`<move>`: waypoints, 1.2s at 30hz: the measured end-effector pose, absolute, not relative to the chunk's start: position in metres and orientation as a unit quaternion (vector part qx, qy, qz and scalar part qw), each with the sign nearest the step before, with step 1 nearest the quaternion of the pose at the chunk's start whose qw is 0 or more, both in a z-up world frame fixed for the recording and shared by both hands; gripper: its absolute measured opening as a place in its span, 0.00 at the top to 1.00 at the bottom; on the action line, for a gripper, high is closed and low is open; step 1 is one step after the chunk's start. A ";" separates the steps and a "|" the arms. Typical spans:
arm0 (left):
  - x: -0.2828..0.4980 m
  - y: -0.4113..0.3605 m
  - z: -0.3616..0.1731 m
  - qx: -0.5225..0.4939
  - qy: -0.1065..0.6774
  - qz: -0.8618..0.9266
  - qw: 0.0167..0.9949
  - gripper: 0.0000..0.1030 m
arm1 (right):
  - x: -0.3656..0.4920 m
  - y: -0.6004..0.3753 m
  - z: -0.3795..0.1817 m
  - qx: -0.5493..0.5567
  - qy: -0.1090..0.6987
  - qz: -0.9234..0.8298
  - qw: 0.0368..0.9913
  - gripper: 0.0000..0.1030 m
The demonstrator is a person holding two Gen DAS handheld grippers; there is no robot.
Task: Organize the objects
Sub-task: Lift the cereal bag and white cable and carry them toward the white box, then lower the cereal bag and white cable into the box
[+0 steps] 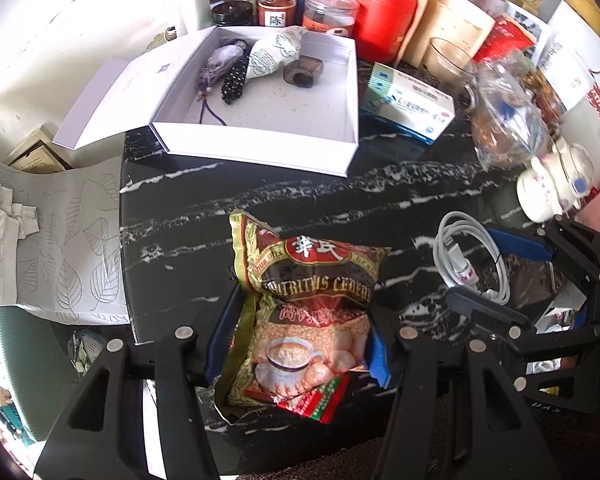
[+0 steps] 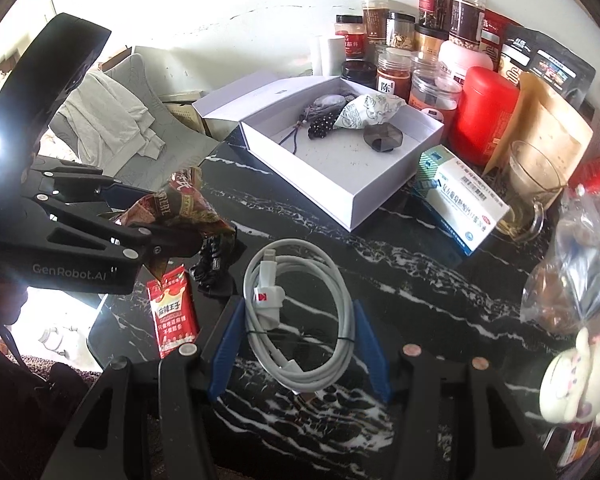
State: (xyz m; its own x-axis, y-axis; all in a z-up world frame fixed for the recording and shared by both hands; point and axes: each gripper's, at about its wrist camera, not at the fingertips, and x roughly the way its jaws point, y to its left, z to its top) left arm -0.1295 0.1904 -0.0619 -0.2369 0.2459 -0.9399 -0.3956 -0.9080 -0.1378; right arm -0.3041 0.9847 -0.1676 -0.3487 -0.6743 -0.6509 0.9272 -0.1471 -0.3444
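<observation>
On a black marbled counter (image 1: 380, 192), the left tool (image 1: 296, 332) is clenched on a cereal packet (image 1: 300, 292), its blue pads pressing the crumpled foil from both sides. From the right wrist view the packet (image 2: 176, 204) appears raised off the counter, though the angle is poor. The left tool reaches in level from the left, fingers pointing toward the far side of the counter.

The right tool (image 2: 300, 344) is spread wide, its fingers flanking a coiled white cable (image 2: 300, 316) that lies flat on the counter; whether the pads touch it cannot be told. It hangs low over the counter, fingers angled forward and down.

Beyond them sits an open white box (image 2: 380, 184), holding a tassel (image 1: 210, 96), a patterned pouch (image 1: 270, 54) and a dark holder (image 1: 302, 72). A medicine carton (image 1: 408, 102) lies just beside the box. A small red sachet (image 2: 174, 312) lies under the left tool. Jars (image 2: 392, 76) and a red canister (image 2: 486, 110) crowd the back wall.
</observation>
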 end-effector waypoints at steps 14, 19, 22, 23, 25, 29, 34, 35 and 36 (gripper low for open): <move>-0.188 0.188 -0.056 -0.585 0.070 0.788 0.179 0.48 | -0.328 0.929 -0.133 0.169 0.367 -0.719 0.565 0.46; -0.208 0.188 -0.060 -0.590 0.070 0.785 0.174 0.48 | -0.336 0.910 -0.126 0.171 0.371 -0.712 0.571 0.46; -0.220 0.190 -0.062 -0.593 0.071 0.784 0.172 0.48 | -0.341 0.899 -0.121 0.172 0.374 -0.709 0.573 0.46; -0.224 0.191 -0.063 -0.593 0.071 0.783 0.172 0.48 | -0.343 0.896 -0.120 0.172 0.374 -0.708 0.574 0.46; -0.233 0.192 -0.065 -0.595 0.072 0.782 0.171 0.48 | -0.346 0.889 -0.117 0.172 0.375 -0.707 0.574 0.46; -0.248 0.196 -0.069 -0.597 0.075 0.780 0.172 0.48 | -0.355 0.876 -0.111 0.174 0.374 -0.707 0.575 0.46; -0.269 0.204 -0.075 -0.599 0.079 0.778 0.174 0.48 | -0.366 0.859 -0.105 0.176 0.372 -0.707 0.575 0.46; -0.273 0.205 -0.076 -0.599 0.081 0.777 0.175 0.48 | -0.368 0.855 -0.104 0.176 0.372 -0.707 0.575 0.46; -0.278 0.206 -0.077 -0.599 0.082 0.777 0.175 0.48 | -0.370 0.852 -0.102 0.176 0.371 -0.707 0.575 0.46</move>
